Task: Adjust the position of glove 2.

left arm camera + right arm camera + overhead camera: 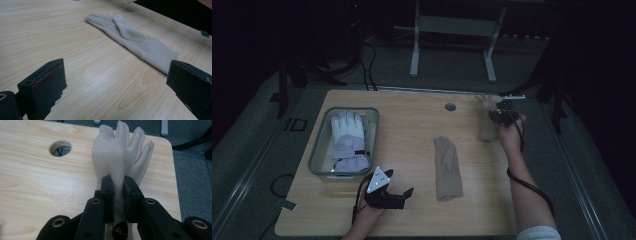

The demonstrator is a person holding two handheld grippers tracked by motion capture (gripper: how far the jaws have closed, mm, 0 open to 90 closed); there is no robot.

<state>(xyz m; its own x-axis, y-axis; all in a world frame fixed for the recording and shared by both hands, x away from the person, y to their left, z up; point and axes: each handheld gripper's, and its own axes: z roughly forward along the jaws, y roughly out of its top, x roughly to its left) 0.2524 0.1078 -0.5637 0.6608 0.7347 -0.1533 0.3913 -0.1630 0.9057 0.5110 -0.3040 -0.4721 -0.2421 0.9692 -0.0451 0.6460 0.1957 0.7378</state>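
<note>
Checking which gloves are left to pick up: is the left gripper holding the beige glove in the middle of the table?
No, the left gripper stands open over bare wood, with the beige glove lying flat beyond it.

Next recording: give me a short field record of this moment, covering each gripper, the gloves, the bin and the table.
right gripper: shut on a beige glove, pinched near its cuff, fingers pointing away, near the table's far right corner
left gripper: open, nothing between its jaws, low over the table's near edge
second beige glove: flat on the table, mid-right, untouched
bin: clear, at the table's left, holds a padded white and lilac glove
table hole: near the far edge
</note>
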